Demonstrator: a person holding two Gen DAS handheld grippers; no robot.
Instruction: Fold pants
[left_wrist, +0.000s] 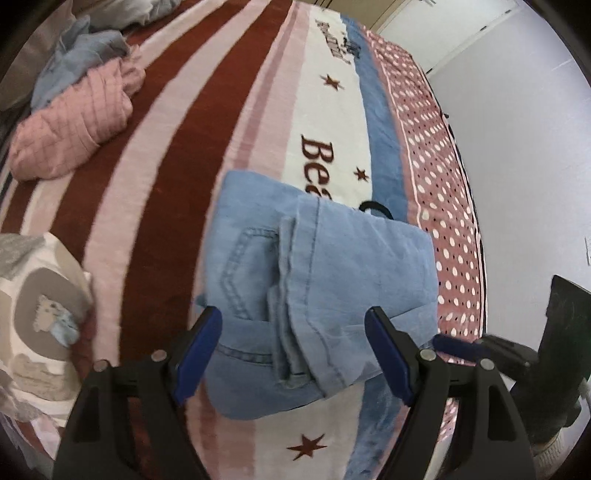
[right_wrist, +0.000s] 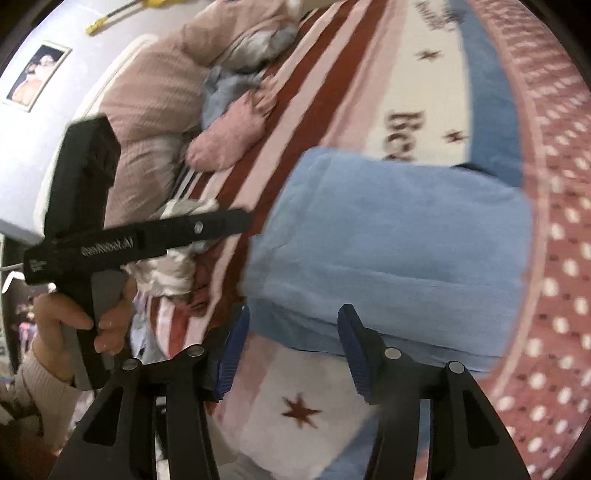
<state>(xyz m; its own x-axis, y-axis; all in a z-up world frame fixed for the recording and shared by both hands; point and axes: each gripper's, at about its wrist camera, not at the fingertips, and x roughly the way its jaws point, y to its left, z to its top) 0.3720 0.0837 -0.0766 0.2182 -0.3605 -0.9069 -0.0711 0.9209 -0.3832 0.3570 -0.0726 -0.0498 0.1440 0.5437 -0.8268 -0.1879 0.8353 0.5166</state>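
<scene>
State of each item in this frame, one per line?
Jeans: folded into a compact stack, lying on the blanket.
Left gripper: jaws open, holding nothing.
Right gripper: jaws open, holding nothing.
Pink garment: crumpled, unfolded.
Blanket: spread flat.

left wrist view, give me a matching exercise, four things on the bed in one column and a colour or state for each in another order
Things:
1. pants
2. crumpled garment
3. blanket
4. left hand-held gripper

Descriptions:
a. open, holding nothing
b. pink, bunched up
c. light blue denim, folded
d. red and pink stripes with stars

Pairs: 1-c, 2-b, 3-d, 4-a
</scene>
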